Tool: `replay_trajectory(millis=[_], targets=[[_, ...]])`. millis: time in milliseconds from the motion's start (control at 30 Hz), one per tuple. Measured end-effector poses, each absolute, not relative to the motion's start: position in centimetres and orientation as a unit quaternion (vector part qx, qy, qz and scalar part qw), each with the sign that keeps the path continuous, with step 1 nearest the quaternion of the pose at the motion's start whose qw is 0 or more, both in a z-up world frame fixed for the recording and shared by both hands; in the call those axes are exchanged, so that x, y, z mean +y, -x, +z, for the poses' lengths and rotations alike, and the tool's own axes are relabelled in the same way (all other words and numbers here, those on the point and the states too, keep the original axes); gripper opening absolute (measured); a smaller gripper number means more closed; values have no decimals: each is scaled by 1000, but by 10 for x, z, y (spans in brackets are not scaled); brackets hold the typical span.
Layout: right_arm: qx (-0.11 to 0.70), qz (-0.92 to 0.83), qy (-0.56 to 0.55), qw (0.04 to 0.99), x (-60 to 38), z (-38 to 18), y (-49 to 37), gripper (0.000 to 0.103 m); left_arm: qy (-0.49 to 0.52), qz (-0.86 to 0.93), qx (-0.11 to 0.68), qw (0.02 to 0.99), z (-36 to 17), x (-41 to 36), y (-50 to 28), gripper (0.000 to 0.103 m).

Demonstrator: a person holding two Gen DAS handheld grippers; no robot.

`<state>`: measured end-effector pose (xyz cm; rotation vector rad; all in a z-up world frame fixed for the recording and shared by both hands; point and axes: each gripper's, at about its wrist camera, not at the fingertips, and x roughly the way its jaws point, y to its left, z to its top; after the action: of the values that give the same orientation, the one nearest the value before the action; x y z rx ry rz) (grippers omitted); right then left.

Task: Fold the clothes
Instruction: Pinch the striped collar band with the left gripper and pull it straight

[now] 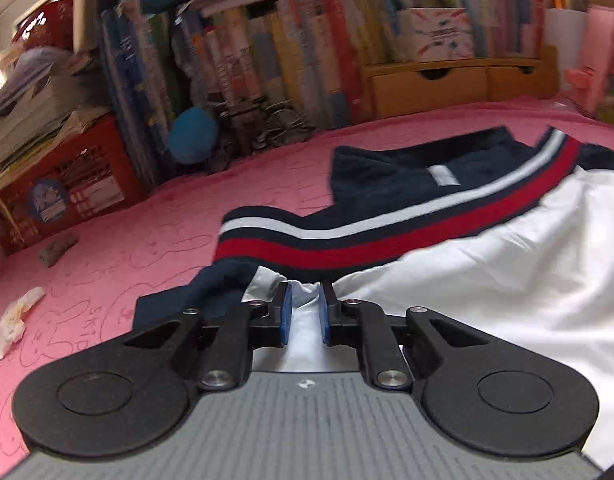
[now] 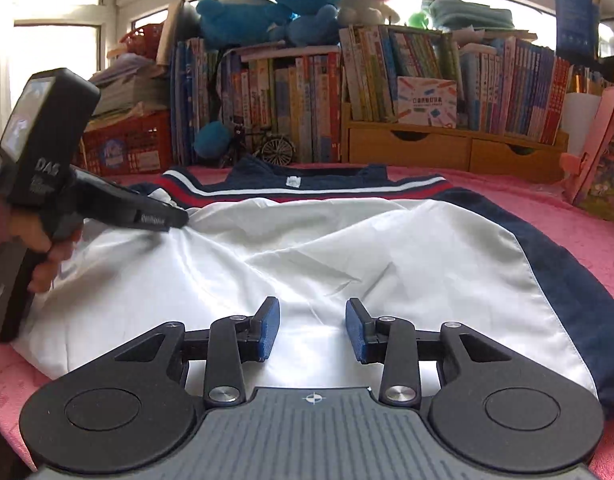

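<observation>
A navy jacket [image 2: 547, 248] with a white lining [image 2: 307, 248] and a red-and-white striped band [image 1: 387, 236] lies spread on a pink mat [image 1: 147, 240]. My left gripper [image 1: 305, 312] is shut on a bunched fold of the white lining near the striped band. In the right wrist view this left gripper [image 2: 181, 216], held by a hand [image 2: 47, 248], pulls the cloth up into a ridge at the jacket's left side. My right gripper [image 2: 312, 328] hovers low over the near part of the lining. It is open, and its blue pads [image 2: 269, 328] grip nothing.
Behind the mat stand a packed bookshelf [image 2: 287, 92] with plush toys [image 2: 267, 4] on top, a red crate [image 1: 67, 192] and wooden drawers [image 2: 447, 148]. A crumpled tissue [image 1: 15, 320] lies at the left. A pink box [image 2: 603, 152] stands at the right.
</observation>
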<state>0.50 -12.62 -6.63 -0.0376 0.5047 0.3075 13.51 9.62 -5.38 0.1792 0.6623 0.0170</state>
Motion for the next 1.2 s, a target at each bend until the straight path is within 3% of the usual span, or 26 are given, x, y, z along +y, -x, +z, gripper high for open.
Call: replay_trajectory(millis=[133,233,367,533,667,933,1200], targets=[[260,144,2,955,-127,-70,-7,38,-56,24,348,935,-44,111,-150,12],[255,141,14,956,-124,-72,-4,38,-42,23,322,945,-23,100,-129,13],[241,134,9,961,-126,-73,2,38,-60,-81,297,950,2,67,-91,17],[203,154,-18,967,-121,-52,28,39,-88,-185,333,920,-10,24,-67,18],[220,178,-4,959,-101,-57,36,40,-110,-197,367,902,-40,-2,-82,19],[240,150,7,959,-83,-78,39,41,-86,-128,357,922,-52,-15,-165,17],[232,146,8,962,-84,-82,42,40,-27,-74,354,932,-22,-10,-181,17]])
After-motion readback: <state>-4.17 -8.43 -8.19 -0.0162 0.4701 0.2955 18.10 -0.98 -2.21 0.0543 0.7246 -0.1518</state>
